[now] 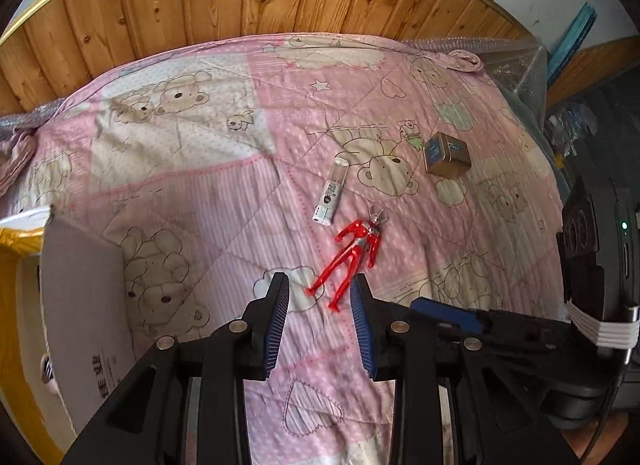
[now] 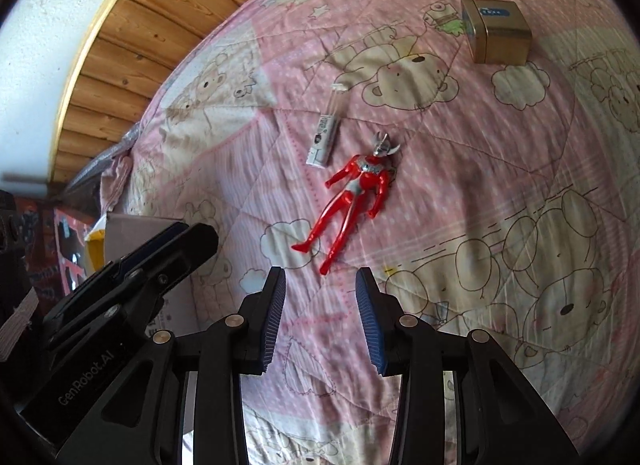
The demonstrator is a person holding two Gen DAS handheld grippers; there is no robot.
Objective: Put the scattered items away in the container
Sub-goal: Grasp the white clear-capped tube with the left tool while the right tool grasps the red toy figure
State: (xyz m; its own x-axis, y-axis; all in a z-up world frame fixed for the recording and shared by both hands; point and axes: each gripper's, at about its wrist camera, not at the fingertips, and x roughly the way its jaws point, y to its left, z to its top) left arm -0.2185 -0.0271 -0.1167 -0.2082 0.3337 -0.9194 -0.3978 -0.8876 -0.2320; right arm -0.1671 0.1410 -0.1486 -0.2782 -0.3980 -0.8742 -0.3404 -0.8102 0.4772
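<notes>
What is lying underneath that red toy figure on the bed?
The red toy figure lies face up directly on the pink bear-print quilt, one foot over a printed cloud. Nothing else shows beneath it, though the patch under its body is covered.

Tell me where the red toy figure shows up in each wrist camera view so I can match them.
Left wrist: red toy figure lies centre, feet between the open fingers.
Right wrist: red toy figure lies centre, ahead of the open fingers.
Shared landmark: white tube, just up-left of its head.
</notes>
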